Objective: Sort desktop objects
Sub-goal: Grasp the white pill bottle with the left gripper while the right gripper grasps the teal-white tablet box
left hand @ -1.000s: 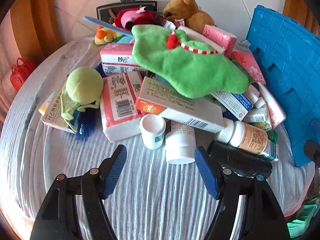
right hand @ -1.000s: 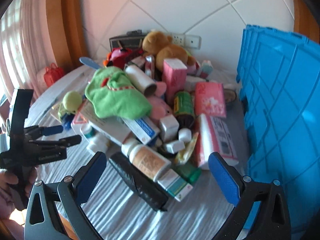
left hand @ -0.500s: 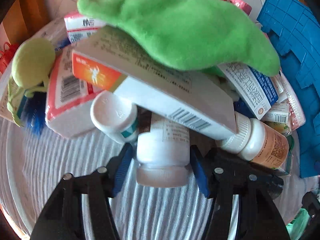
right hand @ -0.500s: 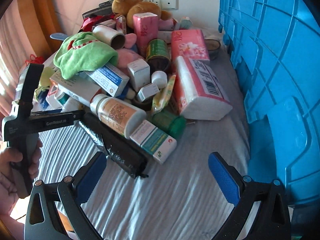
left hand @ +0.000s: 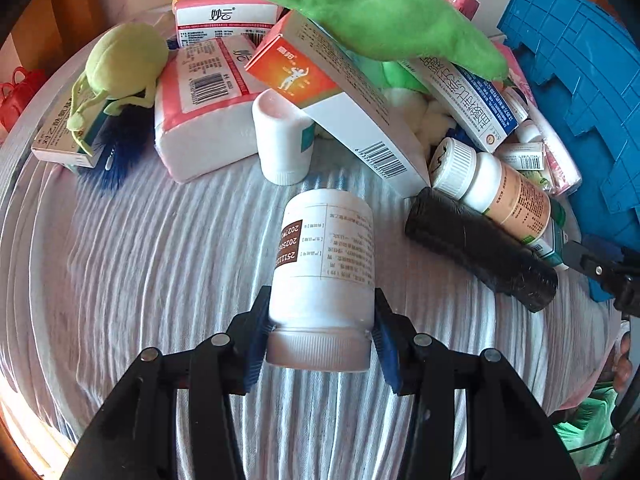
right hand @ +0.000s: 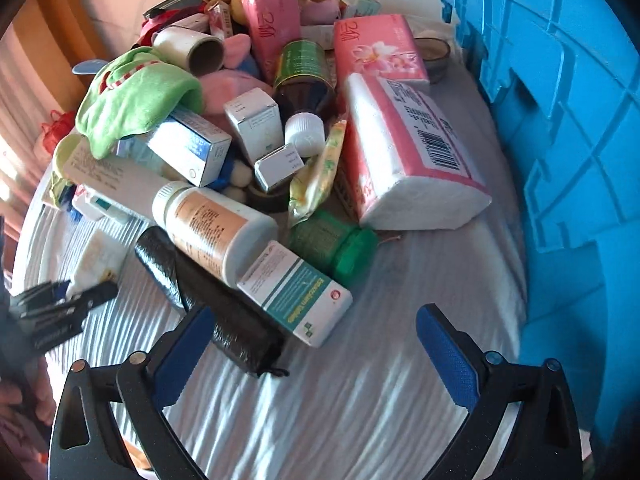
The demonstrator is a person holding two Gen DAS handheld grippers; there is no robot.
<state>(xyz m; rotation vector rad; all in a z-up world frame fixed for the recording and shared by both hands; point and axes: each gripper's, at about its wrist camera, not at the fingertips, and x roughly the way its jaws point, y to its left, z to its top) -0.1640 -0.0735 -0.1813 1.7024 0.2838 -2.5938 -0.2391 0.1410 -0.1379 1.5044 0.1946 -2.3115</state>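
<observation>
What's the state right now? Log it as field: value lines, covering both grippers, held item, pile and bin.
left gripper: shut on the white pill bottle, gripped near its cap end
held item position: apart from the pile, above the striped tablecloth
right gripper: open, empty, hovering over the cloth
nearest to right gripper: black bag roll and teal-and-white medicine box
pile: boxes, bottles, tissue packs, green plush
bin: blue crate on the right
</observation>
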